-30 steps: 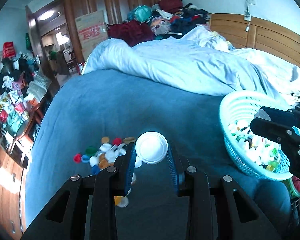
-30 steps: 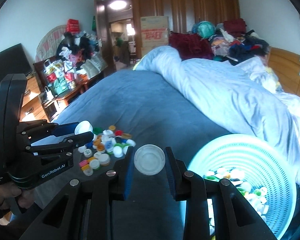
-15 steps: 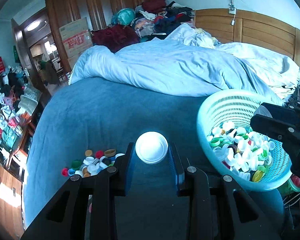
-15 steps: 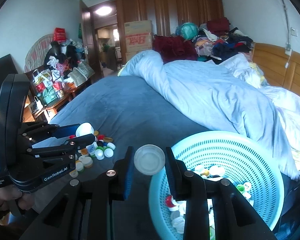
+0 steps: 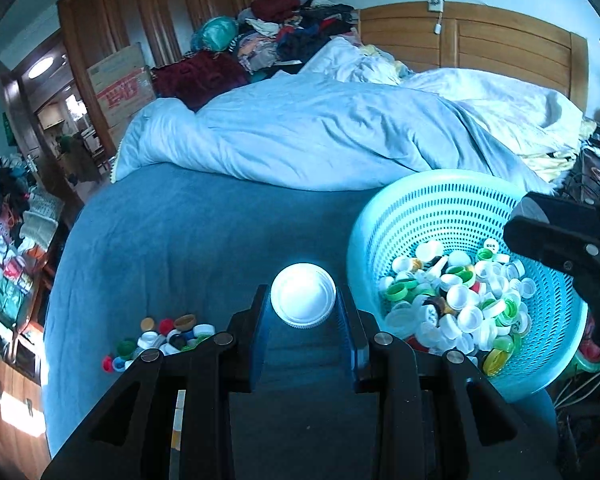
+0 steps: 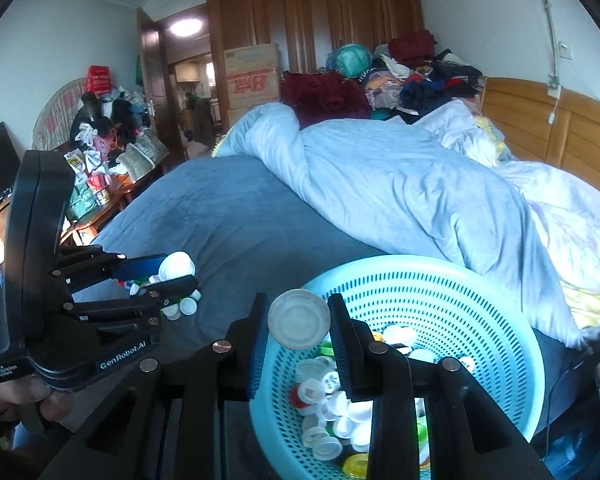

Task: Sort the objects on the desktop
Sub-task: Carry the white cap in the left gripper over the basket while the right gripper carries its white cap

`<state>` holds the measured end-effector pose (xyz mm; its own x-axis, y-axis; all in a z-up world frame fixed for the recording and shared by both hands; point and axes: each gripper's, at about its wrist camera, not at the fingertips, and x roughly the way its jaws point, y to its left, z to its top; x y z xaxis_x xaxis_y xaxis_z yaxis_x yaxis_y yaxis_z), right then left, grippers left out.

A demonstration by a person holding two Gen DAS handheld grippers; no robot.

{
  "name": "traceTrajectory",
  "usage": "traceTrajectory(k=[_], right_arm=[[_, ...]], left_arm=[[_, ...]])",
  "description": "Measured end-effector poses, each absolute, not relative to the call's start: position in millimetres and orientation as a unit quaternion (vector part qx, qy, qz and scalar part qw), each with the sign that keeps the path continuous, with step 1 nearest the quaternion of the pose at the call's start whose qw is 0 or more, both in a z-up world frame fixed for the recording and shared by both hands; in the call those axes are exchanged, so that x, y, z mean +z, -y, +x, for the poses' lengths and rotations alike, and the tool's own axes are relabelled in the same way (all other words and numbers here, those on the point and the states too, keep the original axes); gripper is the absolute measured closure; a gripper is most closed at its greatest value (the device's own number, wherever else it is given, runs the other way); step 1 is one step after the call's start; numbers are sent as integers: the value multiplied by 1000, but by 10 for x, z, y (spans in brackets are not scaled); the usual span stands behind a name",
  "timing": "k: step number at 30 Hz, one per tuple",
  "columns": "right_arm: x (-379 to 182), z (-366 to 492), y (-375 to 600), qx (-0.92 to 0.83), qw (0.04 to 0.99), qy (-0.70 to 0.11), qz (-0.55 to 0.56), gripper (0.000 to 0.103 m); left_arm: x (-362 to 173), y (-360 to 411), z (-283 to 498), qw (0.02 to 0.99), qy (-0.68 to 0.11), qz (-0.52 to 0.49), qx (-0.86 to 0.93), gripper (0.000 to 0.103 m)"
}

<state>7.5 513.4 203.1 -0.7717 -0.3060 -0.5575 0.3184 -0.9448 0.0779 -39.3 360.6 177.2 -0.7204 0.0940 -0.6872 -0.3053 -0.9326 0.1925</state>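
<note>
Left gripper: pinching white cap, above blue bedspread, just left of basket. Right gripper: pinching translucent cap, over basket rim. Basket: part-filled with mixed caps; loose pile on bedspread, lower left.

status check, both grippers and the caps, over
Left gripper shut on white cap, beside the basket. Right gripper shut on translucent cap, over basket rim. Loose caps remain on blanket. Nothing in the way.
</note>
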Motion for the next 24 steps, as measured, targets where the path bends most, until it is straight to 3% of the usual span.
traceTrajectory(k=[24], right_arm=[[1846,-34,-5630,-936,139,22,324,71]], left_arm=[[1431,-4421,-620,180,-184,-429,866,77]])
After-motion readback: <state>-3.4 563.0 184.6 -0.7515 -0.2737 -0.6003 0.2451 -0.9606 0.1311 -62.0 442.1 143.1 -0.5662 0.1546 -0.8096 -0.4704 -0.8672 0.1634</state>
